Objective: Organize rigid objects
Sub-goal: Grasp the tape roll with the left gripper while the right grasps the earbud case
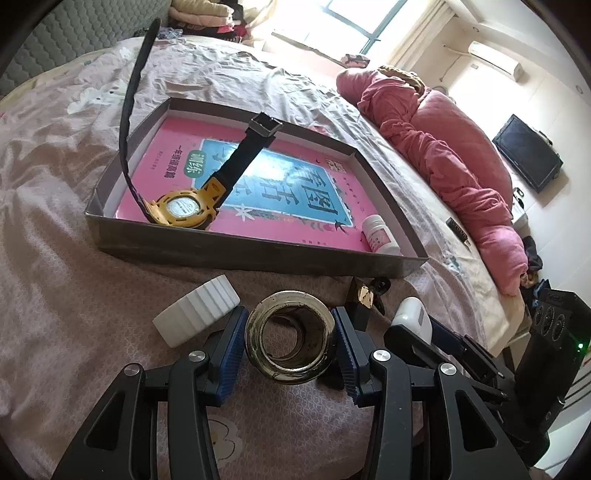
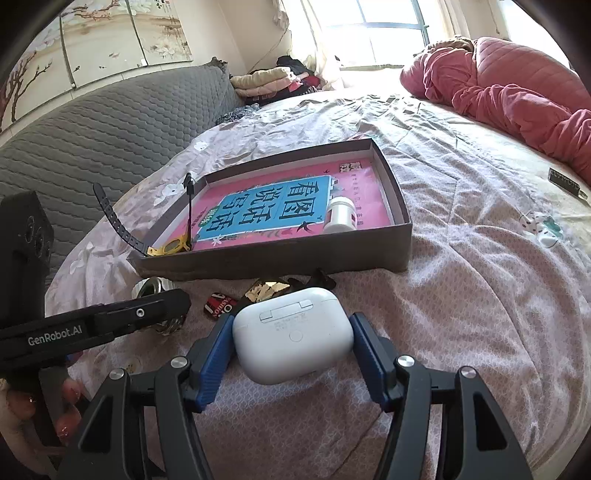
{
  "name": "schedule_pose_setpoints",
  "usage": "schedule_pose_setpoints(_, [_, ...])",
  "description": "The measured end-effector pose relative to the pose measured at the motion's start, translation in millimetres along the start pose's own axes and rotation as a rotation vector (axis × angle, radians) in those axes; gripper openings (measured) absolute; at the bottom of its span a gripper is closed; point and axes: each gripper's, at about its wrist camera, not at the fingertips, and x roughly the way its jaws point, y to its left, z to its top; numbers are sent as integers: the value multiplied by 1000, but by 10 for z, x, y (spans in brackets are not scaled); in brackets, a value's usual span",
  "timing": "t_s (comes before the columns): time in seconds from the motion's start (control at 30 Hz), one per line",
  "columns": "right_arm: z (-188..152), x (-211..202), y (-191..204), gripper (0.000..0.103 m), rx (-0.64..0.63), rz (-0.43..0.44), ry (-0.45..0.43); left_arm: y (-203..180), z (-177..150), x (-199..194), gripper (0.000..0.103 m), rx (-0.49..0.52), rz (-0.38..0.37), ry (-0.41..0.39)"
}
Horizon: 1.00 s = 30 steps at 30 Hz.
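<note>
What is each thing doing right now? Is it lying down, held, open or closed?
Left gripper: closed around the glass jar, lying sideways.
Right gripper: closed around the earbud case, lid shut.
Watch: in the box, unbuckled.
White bottle: in box, lying down, capped.

Daylight pours in from the window [image 1: 351,22], which is blown out to white in both views and washes the wall beside it. The bed [image 2: 461,258] is evenly lit, with soft shadows. Fisheye distortion bends straight lines near the edges, and the corners are black. Focus is sharp, without motion blur.
</note>
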Motion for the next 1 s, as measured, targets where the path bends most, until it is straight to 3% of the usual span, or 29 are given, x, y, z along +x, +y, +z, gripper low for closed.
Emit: schedule_pose_setpoints(1.0, [108, -216, 119, 63, -57, 2, -117, 53, 152, -437, 47, -5, -13, -117])
